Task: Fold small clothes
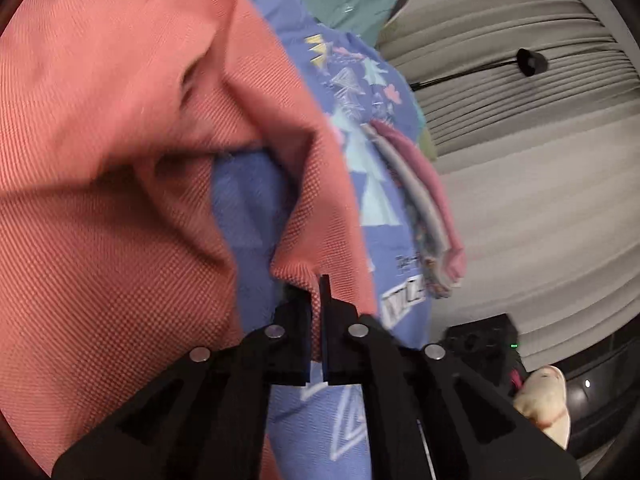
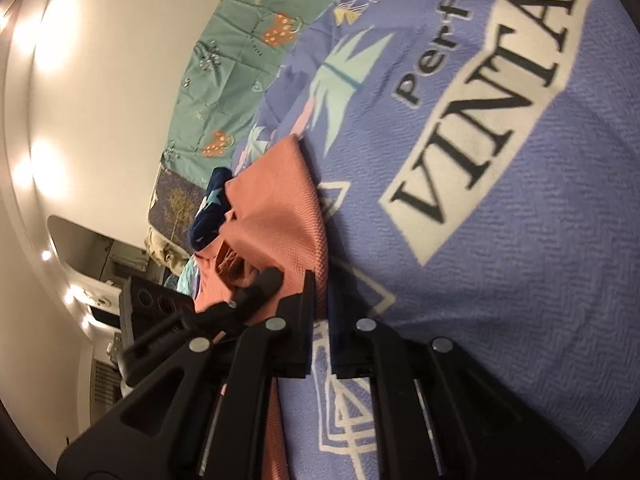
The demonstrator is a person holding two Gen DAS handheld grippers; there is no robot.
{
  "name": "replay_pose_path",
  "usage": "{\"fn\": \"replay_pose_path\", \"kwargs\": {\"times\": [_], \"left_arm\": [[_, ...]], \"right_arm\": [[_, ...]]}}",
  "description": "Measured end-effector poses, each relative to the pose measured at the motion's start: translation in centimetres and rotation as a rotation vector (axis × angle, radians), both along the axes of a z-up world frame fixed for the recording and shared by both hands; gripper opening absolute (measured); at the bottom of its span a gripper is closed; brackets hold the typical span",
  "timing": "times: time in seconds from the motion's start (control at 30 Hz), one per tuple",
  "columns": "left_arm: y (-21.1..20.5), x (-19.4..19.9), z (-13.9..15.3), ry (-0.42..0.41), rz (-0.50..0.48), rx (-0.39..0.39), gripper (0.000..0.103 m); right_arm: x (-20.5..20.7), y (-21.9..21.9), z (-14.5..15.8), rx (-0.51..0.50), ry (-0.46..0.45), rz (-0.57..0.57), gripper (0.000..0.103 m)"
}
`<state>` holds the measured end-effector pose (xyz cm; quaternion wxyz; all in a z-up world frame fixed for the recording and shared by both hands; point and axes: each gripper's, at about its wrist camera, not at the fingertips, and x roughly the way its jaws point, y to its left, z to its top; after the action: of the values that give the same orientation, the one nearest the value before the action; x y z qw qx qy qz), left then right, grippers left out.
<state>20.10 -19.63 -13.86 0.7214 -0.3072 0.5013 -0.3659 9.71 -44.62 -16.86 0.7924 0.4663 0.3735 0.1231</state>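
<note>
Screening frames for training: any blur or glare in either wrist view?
Left wrist: motion blur smears the coral garment, sharper near the left hand-held gripper. Right wrist: blown-out lamp glare on the wall; bedspread lettering slightly soft.

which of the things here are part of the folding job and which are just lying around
In the job:
- coral garment, pinched by both grippers
- left gripper, shut on its edge
- right gripper, shut on its edge
- purple printed bedspread, the work surface

Lying about:
- stack of folded clothes
- navy star-print cloth
- green quilt
- black lamp
</note>
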Motion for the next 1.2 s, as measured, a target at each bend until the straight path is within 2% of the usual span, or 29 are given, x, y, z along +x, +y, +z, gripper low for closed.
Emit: {"fn": "replay_pose_path", "kwargs": {"times": [0.1, 0.13, 0.17, 0.2, 0.27, 0.37, 0.57, 0.63, 0.7, 0.77, 0.8, 0.83, 0.87, 0.9, 0.97, 1.07, 1.2], "left_arm": [[0.2, 0.4, 3.7, -0.065, -0.056, -0.022, 0.002], [0.0, 0.5, 4.9, -0.089, -0.076, -0.026, 0.002], [0.0, 0.8, 6.5, -0.126, -0.097, -0.021, 0.002], [-0.1, 1.3, 9.2, -0.194, -0.129, 0.001, 0.002], [-0.4, 2.0, 13.2, -0.293, -0.167, 0.035, 0.002], [-0.9, 3.3, 18.4, -0.412, -0.212, 0.066, 0.003], [0.8, 4.0, 23.8, -0.496, -0.232, 0.059, 0.003], [1.2, 4.1, 24.9, -0.515, -0.225, 0.055, 0.003], [2.1, 4.5, 25.7, -0.525, -0.221, 0.053, 0.003], [2.5, 5.1, 26.3, -0.528, -0.206, 0.064, 0.003], [3.1, 5.4, 26.4, -0.527, -0.199, 0.061, 0.003], [3.5, 5.6, 26.4, -0.525, -0.193, 0.056, 0.003], [4.1, 6.0, 26.2, -0.520, -0.185, 0.051, 0.003], [4.7, 6.2, 26.1, -0.517, -0.177, 0.044, 0.003], [6.1, 6.6, 25.8, -0.512, -0.164, 0.023, 0.003], [8.6, 7.5, 25.1, -0.489, -0.125, -0.012, 0.003], [11.8, 8.9, 22.8, -0.420, -0.071, -0.054, 0.002]], "right_arm": [[0.2, 0.1, 0.4, 0.083, -0.012, 0.024, 0.013], [0.0, 0.2, 0.7, 0.105, -0.029, 0.037, 0.019], [-0.1, 0.4, 1.5, 0.116, -0.063, 0.058, 0.026], [-0.2, 0.6, 2.1, 0.108, -0.091, 0.076, 0.029], [-0.2, 1.4, 3.6, 0.052, -0.139, 0.119, 0.030], [0.6, 3.8, 5.2, -0.074, -0.147, 0.179, 0.030], [5.0, 8.8, 7.6, -0.270, -0.161, 0.227, 0.032], [7.0, 9.9, 7.8, -0.306, -0.154, 0.228, 0.034], [9.1, 10.9, 7.2, -0.301, -0.114, 0.234, 0.038], [10.8, 11.3, 6.8, -0.337, -0.089, 0.192, 0.045], [11.4, 11.3, 6.6, -0.349, -0.085, 0.172, 0.045], [12.1, 11.1, 6.4, -0.344, -0.086, 0.157, 0.035], [12.6, 10.7, 6.5, -0.335, -0.094, 0.146, 0.002], [12.7, 10.2, 6.7, -0.336, -0.099, 0.125, 0.004], [12.0, 8.2, 7.6, -0.369, -0.122, 0.005, 0.003], [9.7, 6.2, 9.9, -0.479, -0.175, -0.114, 0.003], [7.9, 6.5, 11.0, -0.536, -0.220, -0.056, 0.004]]}}
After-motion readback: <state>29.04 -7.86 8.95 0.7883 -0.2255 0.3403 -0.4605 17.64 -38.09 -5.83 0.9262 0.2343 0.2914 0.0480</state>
